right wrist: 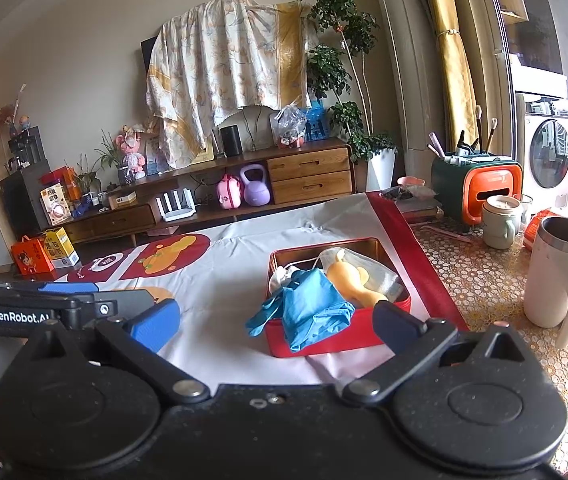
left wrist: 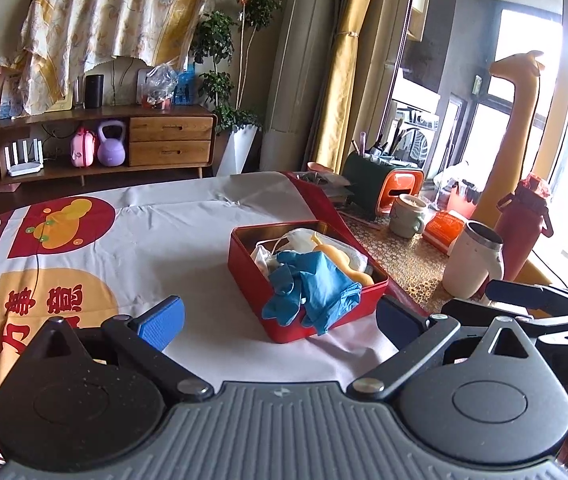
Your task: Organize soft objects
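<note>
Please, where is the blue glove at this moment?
In both wrist views the blue glove lies in the red tin box on the white tablecloth, draped over its near rim, beside the yellow soft toy.

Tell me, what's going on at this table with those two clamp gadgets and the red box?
A person holds a gripper in each hand and is tidying soft things into the red tin on the tablecloth. The tin already holds blue gloves, a white face mask and a yellow squishy toy; the gloves spill over its front edge. The left gripper and the right gripper are both open, empty and short of the tin.
</note>
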The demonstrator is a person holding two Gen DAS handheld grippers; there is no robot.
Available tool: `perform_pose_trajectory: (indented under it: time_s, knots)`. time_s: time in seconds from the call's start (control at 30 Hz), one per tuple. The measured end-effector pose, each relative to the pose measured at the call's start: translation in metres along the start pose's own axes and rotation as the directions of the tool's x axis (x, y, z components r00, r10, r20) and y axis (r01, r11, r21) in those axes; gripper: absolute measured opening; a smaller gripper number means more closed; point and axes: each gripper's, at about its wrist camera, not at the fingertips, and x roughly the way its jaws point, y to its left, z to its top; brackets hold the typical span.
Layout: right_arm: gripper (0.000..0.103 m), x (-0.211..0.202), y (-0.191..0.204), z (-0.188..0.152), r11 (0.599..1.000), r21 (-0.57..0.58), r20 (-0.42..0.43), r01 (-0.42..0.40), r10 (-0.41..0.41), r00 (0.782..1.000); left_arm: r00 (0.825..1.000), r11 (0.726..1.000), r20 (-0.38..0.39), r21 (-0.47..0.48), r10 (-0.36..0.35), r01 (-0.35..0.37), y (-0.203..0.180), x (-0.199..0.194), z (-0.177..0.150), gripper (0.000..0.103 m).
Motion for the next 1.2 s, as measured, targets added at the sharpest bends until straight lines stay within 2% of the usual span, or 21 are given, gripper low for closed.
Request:
perform_pose_trajectory:
  time_s: [0.13,0.47,0.57,0.73,0.87,0.97,1.07,1.2]
  knots:
    - [0.103,0.0000,0.0009,0.0000,1.000,0.000,0.001,-0.001,0.001,1.000,1.000,1.000,0.011,-0.018,-0.010,0.011,0.0017,-0.0021,0.0006,0.103]
    - [0.103,-0.0001,0.0021,0.0001,1.000,0.000,0.001,0.001,-0.001,1.000,1.000,1.000,0.029,0.010,-0.012,0.012,-0.0014,-0.0052,0.0014,0.103]
    - [0.103,0.0004,0.0032,0.0001,1.000,0.000,-0.002,0.006,-0.006,1.000,0.999,1.000,0.033,0.002,0.018,-0.018,-0.0010,-0.0054,0.0021,0.103]
    - [0.103,0.0012,0.0052,0.0007,1.000,-0.004,0.000,0.015,-0.015,1.000,0.998,1.000,0.062,-0.003,0.009,-0.009,0.0015,-0.0068,0.0006,0.103]
    - [0.103,0.0018,0.0050,0.0005,1.000,0.000,-0.003,0.016,-0.016,1.000,0.997,0.999,0.073,0.024,0.040,-0.042,-0.0016,-0.0056,0.0002,0.103]
    - [0.103,0.0024,0.0049,-0.0002,1.000,-0.001,-0.005,0.014,-0.014,1.000,0.998,1.000,0.058,0.020,0.019,-0.020,0.0004,-0.0028,0.0004,0.103]
    - [0.103,0.0027,0.0042,-0.0011,1.000,0.000,-0.006,0.013,-0.013,1.000,0.996,0.999,0.090,0.029,0.016,-0.019,0.0007,-0.0045,-0.0019,0.103]
    - [0.103,0.0045,0.0033,-0.0027,1.000,0.002,-0.009,0.012,-0.012,1.000,0.996,1.000,0.085,0.022,-0.001,-0.001,0.0017,-0.0056,-0.0014,0.103]
